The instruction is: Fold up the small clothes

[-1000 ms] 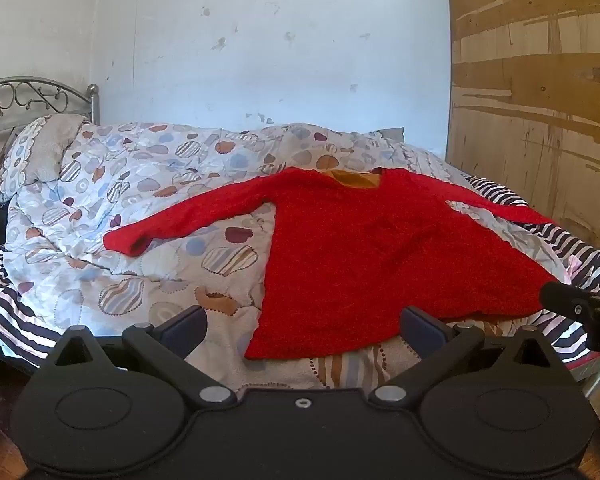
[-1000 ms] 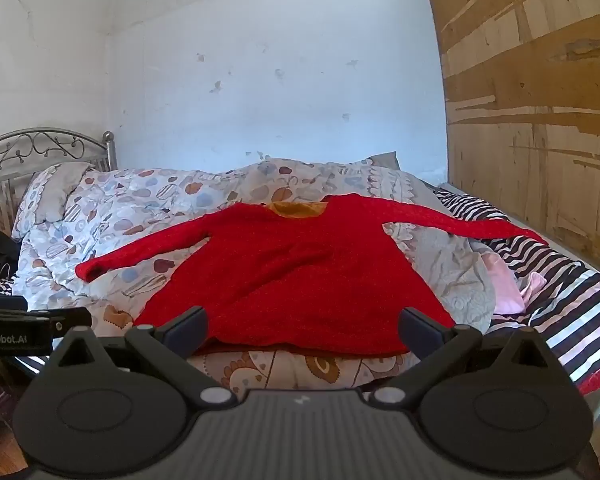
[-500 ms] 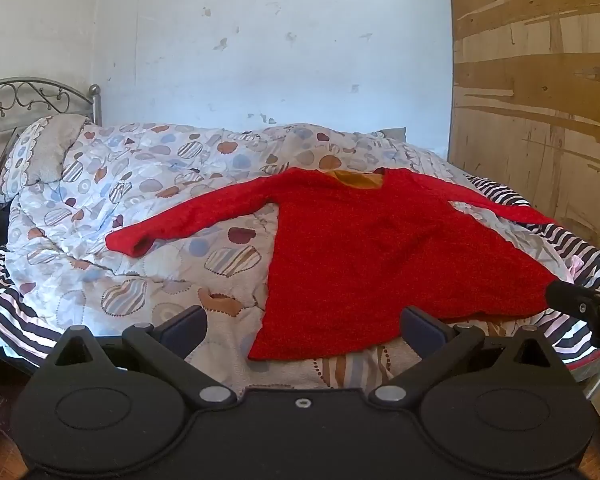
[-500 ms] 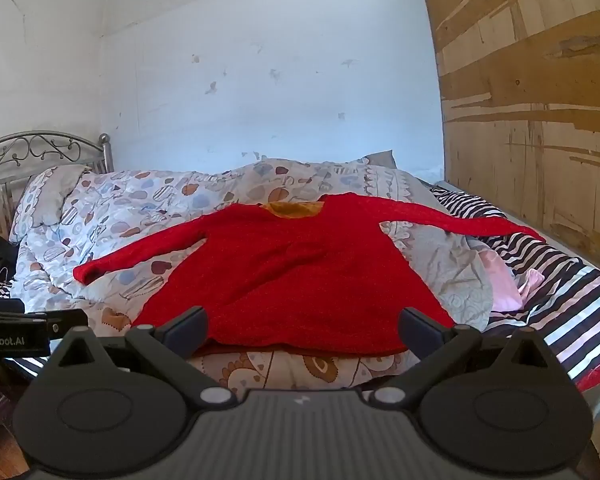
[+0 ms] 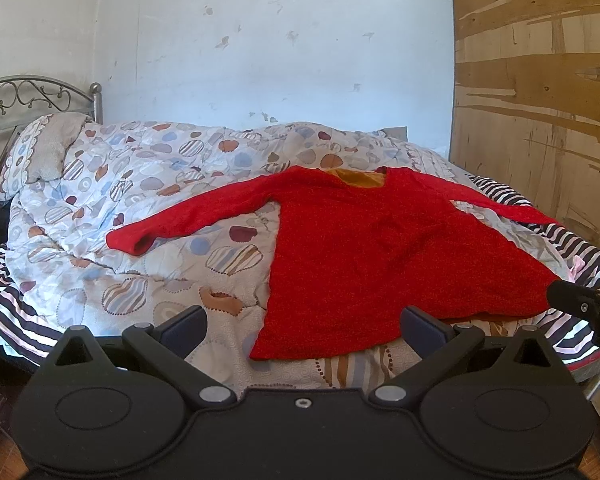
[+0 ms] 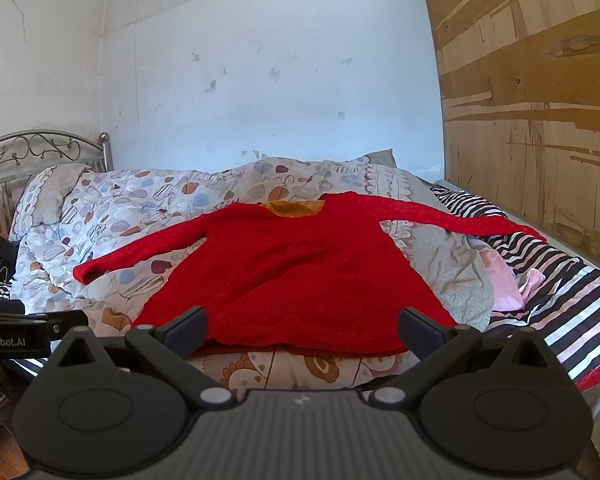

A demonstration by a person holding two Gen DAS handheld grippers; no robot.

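I see a red sweater [image 5: 364, 256] spread flat on the patterned quilt [image 5: 148, 208], hem toward my left gripper [image 5: 304, 330] and right gripper [image 6: 302, 330], both spread wide, empty; its right cuff crosses striped sheet [image 6: 560, 292].

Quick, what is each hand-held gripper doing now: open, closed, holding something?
Left hand-held gripper: open, holding nothing.
Right hand-held gripper: open, holding nothing, red sweater untouched.

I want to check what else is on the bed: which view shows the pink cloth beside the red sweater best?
The right wrist view: the pink cloth lies in plain sight on the striped sheet. The left wrist view catches only a sliver of it at the sweater's far edge.
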